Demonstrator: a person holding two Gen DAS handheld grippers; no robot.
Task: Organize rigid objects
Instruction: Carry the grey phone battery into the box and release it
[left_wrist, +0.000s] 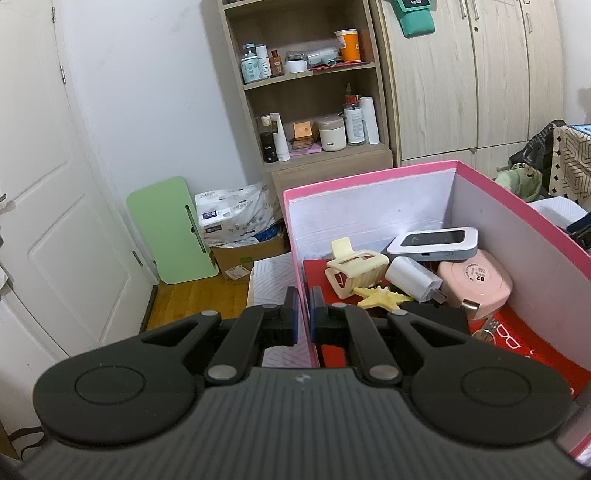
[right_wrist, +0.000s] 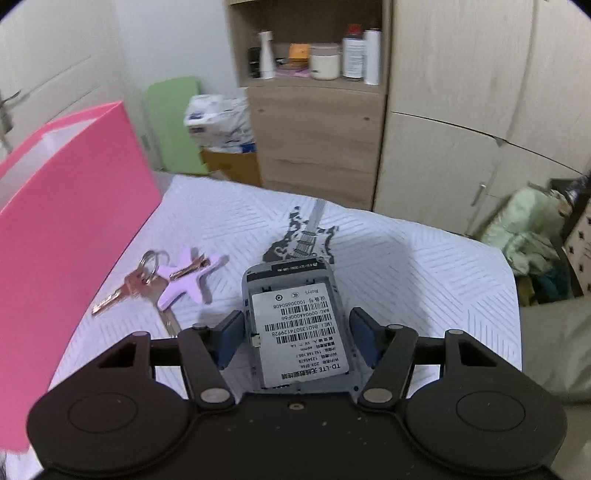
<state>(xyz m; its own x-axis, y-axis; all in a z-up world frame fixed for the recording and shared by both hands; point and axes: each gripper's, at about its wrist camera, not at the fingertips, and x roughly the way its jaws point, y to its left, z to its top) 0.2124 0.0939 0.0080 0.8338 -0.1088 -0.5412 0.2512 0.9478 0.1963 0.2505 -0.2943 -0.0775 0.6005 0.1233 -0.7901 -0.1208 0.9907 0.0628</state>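
Observation:
A grey pocket router (right_wrist: 295, 321) lies label-up on the white patterned bedsheet (right_wrist: 424, 266). My right gripper (right_wrist: 296, 313) straddles it, open, with a blue pad close to each long side. Left of it lie keys on a ring (right_wrist: 125, 288) and a lilac star-shaped piece (right_wrist: 188, 277); a guitar-shaped item (right_wrist: 303, 236) lies just beyond the router. My left gripper (left_wrist: 303, 291) is shut on the near left wall of the pink box (left_wrist: 369, 177). Inside the box are a cream hair claw (left_wrist: 354, 269), a white router (left_wrist: 436, 240), a white charger (left_wrist: 410, 277), a pink case (left_wrist: 476, 280) and a yellow starfish (left_wrist: 380, 297).
The pink box (right_wrist: 74, 221) stands tall at the left of the right wrist view, close to the keys. A wooden shelf unit (left_wrist: 314, 110) with bottles and a wardrobe (left_wrist: 461, 81) stand behind the bed. A green board (left_wrist: 173, 229) and a cardboard carton (left_wrist: 251, 254) sit on the floor.

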